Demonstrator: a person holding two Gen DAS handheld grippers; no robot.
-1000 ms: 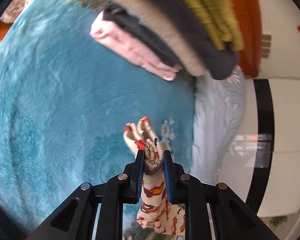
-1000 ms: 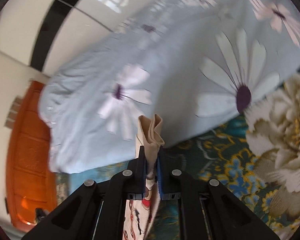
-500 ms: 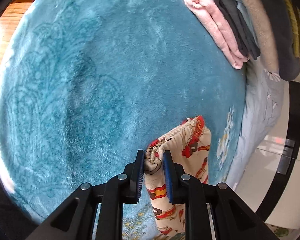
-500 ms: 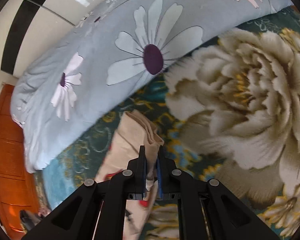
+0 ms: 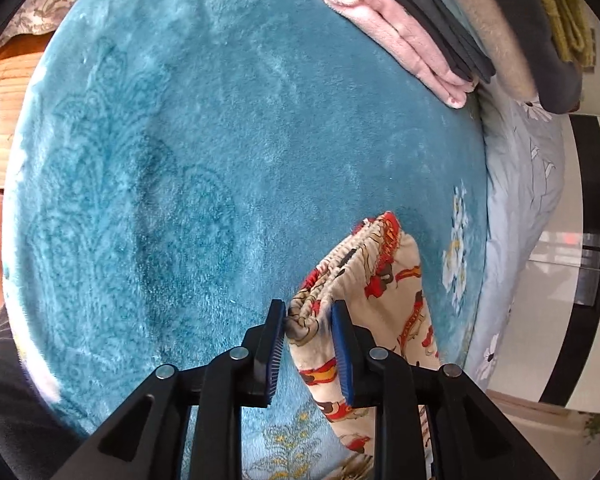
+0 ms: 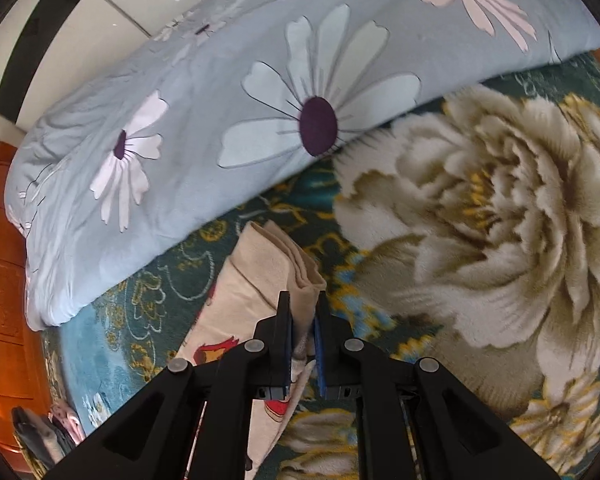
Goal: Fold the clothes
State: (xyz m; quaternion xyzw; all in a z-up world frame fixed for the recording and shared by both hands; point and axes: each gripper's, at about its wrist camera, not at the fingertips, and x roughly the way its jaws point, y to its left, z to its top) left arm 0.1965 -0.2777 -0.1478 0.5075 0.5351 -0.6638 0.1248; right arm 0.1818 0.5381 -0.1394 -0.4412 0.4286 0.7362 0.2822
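My left tool (image 5: 307, 342) clamps the printed trousers (image 5: 384, 280) at their elastic waistband, lower centre; my right tool (image 6: 302, 336) clamps their cream hem over the floral blanket (image 6: 500, 208).

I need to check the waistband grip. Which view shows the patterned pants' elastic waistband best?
The left wrist view: the gathered waistband runs straight into the left gripper. The right wrist view shows only plain cream fabric in the right gripper.
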